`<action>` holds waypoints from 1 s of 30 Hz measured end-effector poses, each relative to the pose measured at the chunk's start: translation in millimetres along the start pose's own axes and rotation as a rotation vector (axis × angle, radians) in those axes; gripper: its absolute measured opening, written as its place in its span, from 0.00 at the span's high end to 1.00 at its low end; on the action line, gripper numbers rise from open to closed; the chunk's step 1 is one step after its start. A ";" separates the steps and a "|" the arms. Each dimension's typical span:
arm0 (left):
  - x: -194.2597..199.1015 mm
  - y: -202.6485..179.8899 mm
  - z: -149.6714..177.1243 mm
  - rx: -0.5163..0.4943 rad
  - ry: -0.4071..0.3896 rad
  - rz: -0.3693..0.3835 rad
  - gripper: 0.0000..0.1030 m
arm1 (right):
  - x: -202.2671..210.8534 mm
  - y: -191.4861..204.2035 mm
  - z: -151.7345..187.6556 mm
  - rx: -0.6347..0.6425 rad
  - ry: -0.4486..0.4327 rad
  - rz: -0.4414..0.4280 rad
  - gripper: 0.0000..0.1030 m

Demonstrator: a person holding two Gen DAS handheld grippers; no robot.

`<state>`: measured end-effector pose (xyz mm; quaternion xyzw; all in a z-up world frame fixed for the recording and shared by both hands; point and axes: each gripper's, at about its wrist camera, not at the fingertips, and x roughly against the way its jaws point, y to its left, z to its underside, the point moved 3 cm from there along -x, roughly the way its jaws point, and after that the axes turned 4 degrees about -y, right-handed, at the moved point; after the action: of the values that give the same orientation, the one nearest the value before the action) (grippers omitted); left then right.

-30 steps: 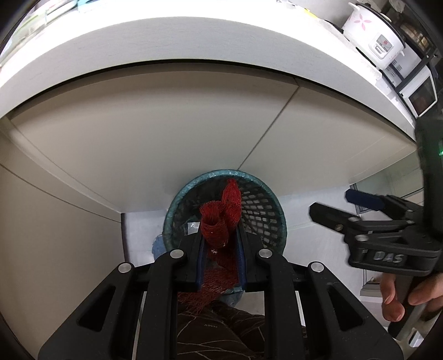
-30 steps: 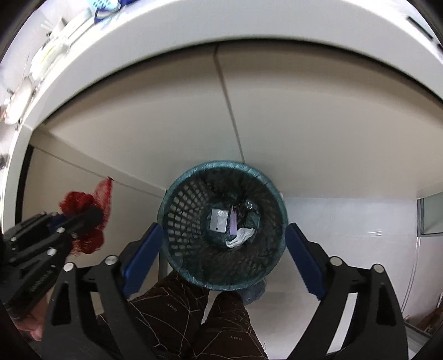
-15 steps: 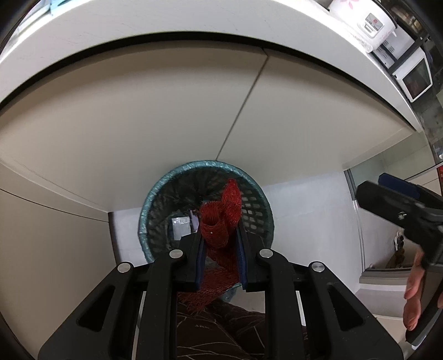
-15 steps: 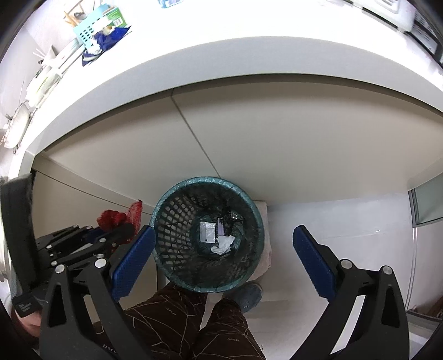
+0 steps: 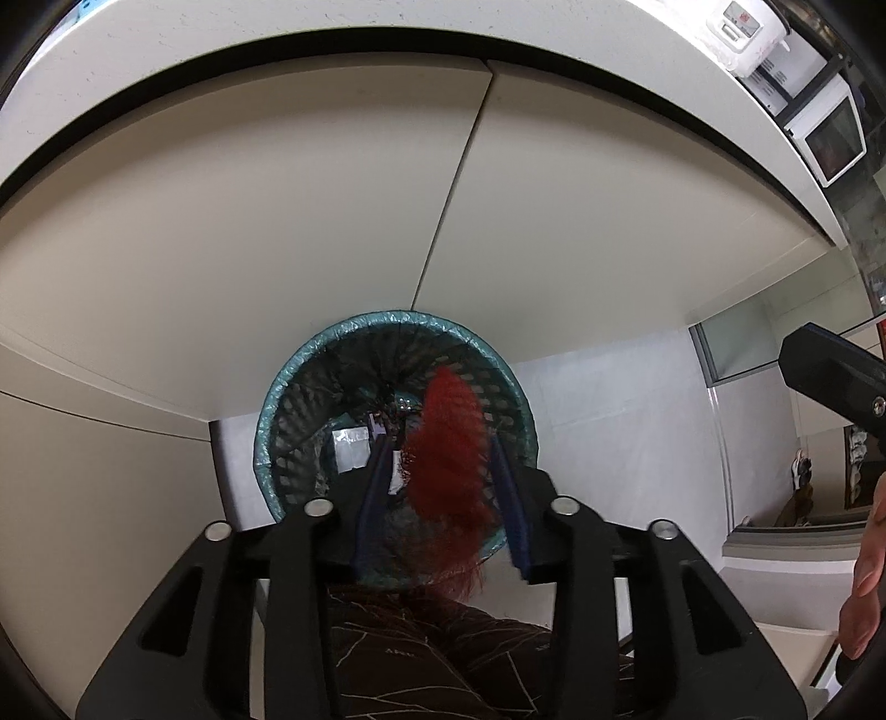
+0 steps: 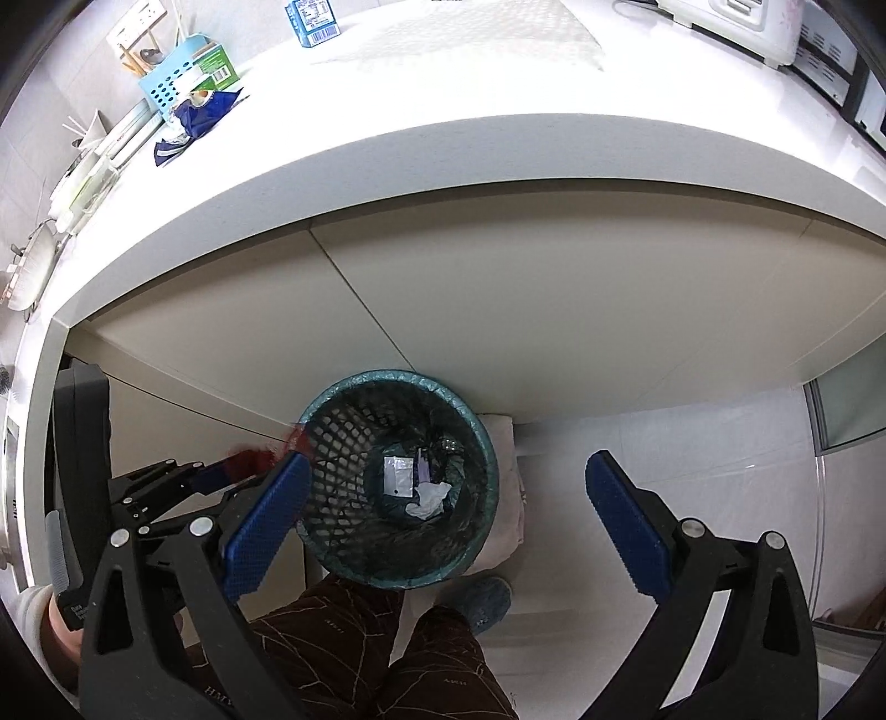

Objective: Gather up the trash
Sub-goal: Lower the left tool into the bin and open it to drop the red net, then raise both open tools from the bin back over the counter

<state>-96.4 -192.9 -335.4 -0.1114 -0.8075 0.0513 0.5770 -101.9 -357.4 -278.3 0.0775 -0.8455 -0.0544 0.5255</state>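
Below the worktop's [image 6: 343,183] front edge, the bin [image 5: 396,332] holds scraps; the left tool [image 5: 440,471], just opening, drops red netting [image 5: 448,448]; wrappers remain above.

Waste basket [image 6: 398,482] on floor, directly before cabinet fronts [image 6: 498,310] under countertop [image 6: 443,144]; scraps of paper [image 6: 429,495] in its bottom; left gripper [image 5: 440,476] above basket mouth, jaws just opened, net bag [image 5: 448,465] loose between them, blurred; right gripper [image 6: 443,501] higher, its wide-set fingers to either side of basket; person's legs [image 6: 382,653] near side of basket; carton [image 6: 313,19] and small crate [image 6: 185,69] on countertop, back left.
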 end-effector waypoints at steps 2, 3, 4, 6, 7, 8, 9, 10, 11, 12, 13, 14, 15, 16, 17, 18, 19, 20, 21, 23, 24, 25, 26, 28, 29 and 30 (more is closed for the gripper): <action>-0.4 0.1 -0.4 0.004 -0.004 -0.003 0.55 | -0.8 -0.4 0.6 0.003 0.001 0.001 0.07; -0.9 0.5 -0.3 0.006 -0.006 -0.004 0.53 | -1.1 -1.0 0.6 0.003 0.003 -0.001 0.07; -0.3 0.0 -0.4 0.008 -0.009 -0.006 0.50 | -1.8 -1.1 0.5 0.003 0.004 -0.003 0.07; 0.3 0.4 -0.3 0.013 -0.013 -0.008 0.46 | -2.6 -1.1 0.1 0.007 0.005 -0.002 0.07; 0.7 1.0 -0.5 0.017 -0.017 -0.012 0.42 | -3.2 -0.5 -0.3 0.009 0.006 -0.003 0.07; 1.6 0.7 -1.1 0.021 -0.022 -0.014 0.39 | -3.4 -0.3 -0.7 0.010 0.005 -0.004 0.07; 3.1 1.4 -1.4 0.028 -0.030 -0.011 0.36 | -3.5 -0.4 -1.0 0.011 0.004 -0.005 0.07; 5.0 1.8 -1.9 0.030 -0.039 -0.013 0.31 | -3.5 -0.5 -0.8 0.011 0.003 -0.006 0.07; 7.6 1.6 -2.5 0.026 -0.050 -0.023 0.27 | -3.5 -0.6 -1.1 0.009 0.001 -0.008 0.07; 10.8 1.6 -3.2 0.020 -0.062 -0.026 0.25 | -3.4 -1.3 -1.4 0.009 -0.001 -0.009 0.07; 13.7 1.3 -4.3 0.014 -0.072 -0.028 0.22 | -3.1 -1.4 -2.2 0.008 -0.002 -0.010 0.07; 18.1 1.1 -5.6 0.006 -0.085 -0.035 0.18 | -2.6 -2.0 -1.8 0.006 -0.003 -0.009 0.07; 22.6 1.2 -6.9 0.003 -0.095 -0.033 0.16 | -1.8 -2.4 -2.4 0.004 -0.004 -0.007 0.07; 29.1 1.9 -8.8 0.002 -0.113 -0.028 0.12 | -0.4 -2.3 -3.2 0.003 -0.006 -0.007 0.07; 35.2 3.1 -11.0 0.001 -0.128 -0.029 0.09 | 2.0 -1.7 -4.8 0.003 -0.014 -0.014 0.07; 39.2 4.4 -13.5 0.002 -0.137 -0.031 0.08 | 4.1 -1.0 -6.5 0.004 -0.020 -0.019 0.07; 44.8 5.7 -15.9 0.006 -0.146 -0.028 0.08 | 6.9 0.2 -9.1 0.007 -0.028 -0.023 0.07; 50.2 7.0 -18.2 0.012 -0.154 -0.024 0.06 | 9.4 0.8 -11.7 0.008 -0.034 -0.027 0.07; 57.1 8.6 -20.9 0.019 -0.167 -0.020 0.06 | 12.2 1.8 -14.7 0.011 -0.041 -0.031 0.07; 70.5 11.5 -24.9 0.028 -0.192 -0.019 0.06 | 19.4 5.4 -21.3 0.022 -0.063 -0.036 0.07; 77.9 13.1 -28.0 0.032 -0.203 -0.021 0.06 | 21.9 7.0 -24.8 0.028 -0.071 -0.036 0.07; 85.0 14.5 -31.2 0.036 -0.210 -0.022 0.06 | 24.9 8.5 -28.7 0.034 -0.080 -0.033 0.07; 92.1 15.5 -34.8 0.038 -0.217 -0.024 0.06 | 27.0 9.2 -31.7 0.037 -0.086 -0.034 0.07; 106.0 17.4 -43.0 0.040 -0.232 -0.027 0.06 | 31.4 11.3 -38.1 0.044 -0.098 -0.035 0.07; 113.3 18.4 -47.3 0.040 -0.243 -0.027 0.06 | 34.2 12.4 -42.6 0.047 -0.107 -0.039 0.07; 119.6 19.1 -51.1 0.040 -0.254 -0.029 0.06 | 36.3 13.3 -45.7 0.048 -0.113 -0.042 0.07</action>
<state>-82.8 -148.1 -212.5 -0.0805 -0.8744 0.0728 0.4729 -77.7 -351.6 -223.8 0.1046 -0.8731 -0.0496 0.4736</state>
